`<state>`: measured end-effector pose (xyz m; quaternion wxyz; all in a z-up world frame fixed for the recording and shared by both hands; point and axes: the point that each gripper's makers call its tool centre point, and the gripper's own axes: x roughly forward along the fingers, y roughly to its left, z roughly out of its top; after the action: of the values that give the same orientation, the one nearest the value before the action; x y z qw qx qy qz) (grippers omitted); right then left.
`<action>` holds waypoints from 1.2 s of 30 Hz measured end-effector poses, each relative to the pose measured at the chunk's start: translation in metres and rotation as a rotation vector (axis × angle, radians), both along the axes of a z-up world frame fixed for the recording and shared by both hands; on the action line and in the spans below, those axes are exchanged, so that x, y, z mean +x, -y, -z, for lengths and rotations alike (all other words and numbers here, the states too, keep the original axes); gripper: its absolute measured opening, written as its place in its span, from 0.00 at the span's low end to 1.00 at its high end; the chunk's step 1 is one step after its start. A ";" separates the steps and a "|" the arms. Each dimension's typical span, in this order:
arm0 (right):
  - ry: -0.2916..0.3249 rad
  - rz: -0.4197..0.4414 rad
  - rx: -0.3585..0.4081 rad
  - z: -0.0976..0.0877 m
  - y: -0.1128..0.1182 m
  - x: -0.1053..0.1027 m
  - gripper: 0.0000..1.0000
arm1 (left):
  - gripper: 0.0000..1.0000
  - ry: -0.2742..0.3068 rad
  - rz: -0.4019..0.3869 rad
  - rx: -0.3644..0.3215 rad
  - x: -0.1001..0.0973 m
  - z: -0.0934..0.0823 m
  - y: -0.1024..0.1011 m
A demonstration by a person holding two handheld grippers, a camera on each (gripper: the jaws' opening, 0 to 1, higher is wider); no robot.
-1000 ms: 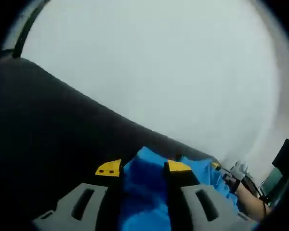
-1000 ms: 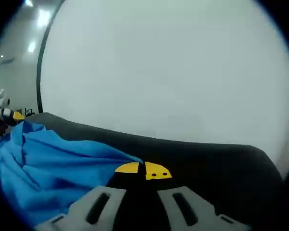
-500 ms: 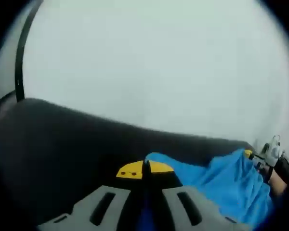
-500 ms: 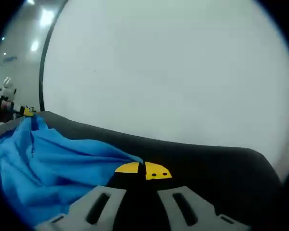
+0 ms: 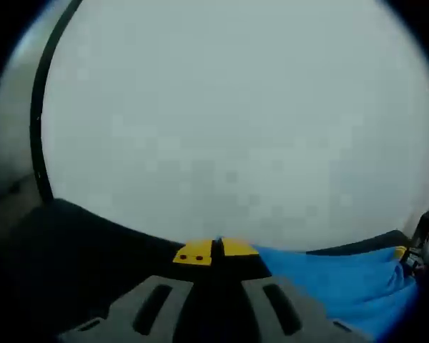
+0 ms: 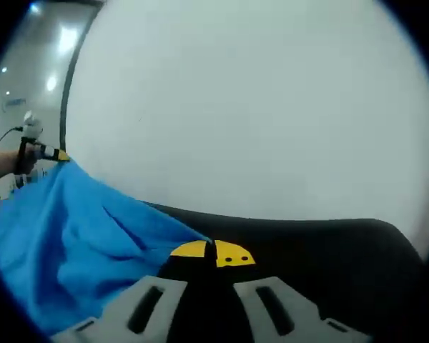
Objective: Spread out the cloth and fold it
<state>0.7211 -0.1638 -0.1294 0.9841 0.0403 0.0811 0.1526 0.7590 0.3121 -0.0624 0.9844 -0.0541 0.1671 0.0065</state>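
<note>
Two grippers, left gripper (image 5: 218,250) and right gripper (image 6: 214,252), each pinch a corner of the blue cloth (image 6: 71,236), jaws closed, above the dark table (image 6: 329,243). Pull evenly apart, keeping the edge taut, before laying it flat

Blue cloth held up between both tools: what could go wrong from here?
1. The left tool and right tool each pinch only an edge of the blue cloth at their yellow tips; pulling it tauter might slip one corner free.
2. The cloth hangs with folds over the dark surface, so it may land creased rather than flat when lowered.
</note>
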 end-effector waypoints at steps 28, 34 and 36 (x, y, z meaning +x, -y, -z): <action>0.098 0.080 0.432 -0.034 0.034 -0.014 0.38 | 0.20 0.321 0.164 -0.095 -0.088 0.029 0.003; 0.037 0.164 0.342 -0.021 0.044 -0.008 0.36 | 0.18 0.325 0.173 -0.077 -0.085 0.027 0.008; -0.048 0.200 0.274 -0.014 0.046 -0.009 0.34 | 0.18 0.342 0.180 -0.096 -0.086 0.024 0.007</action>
<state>0.7122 -0.2099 -0.1157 0.9775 0.1854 0.0784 0.0626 0.6734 0.3051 -0.0867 0.9914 -0.0859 0.0018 -0.0988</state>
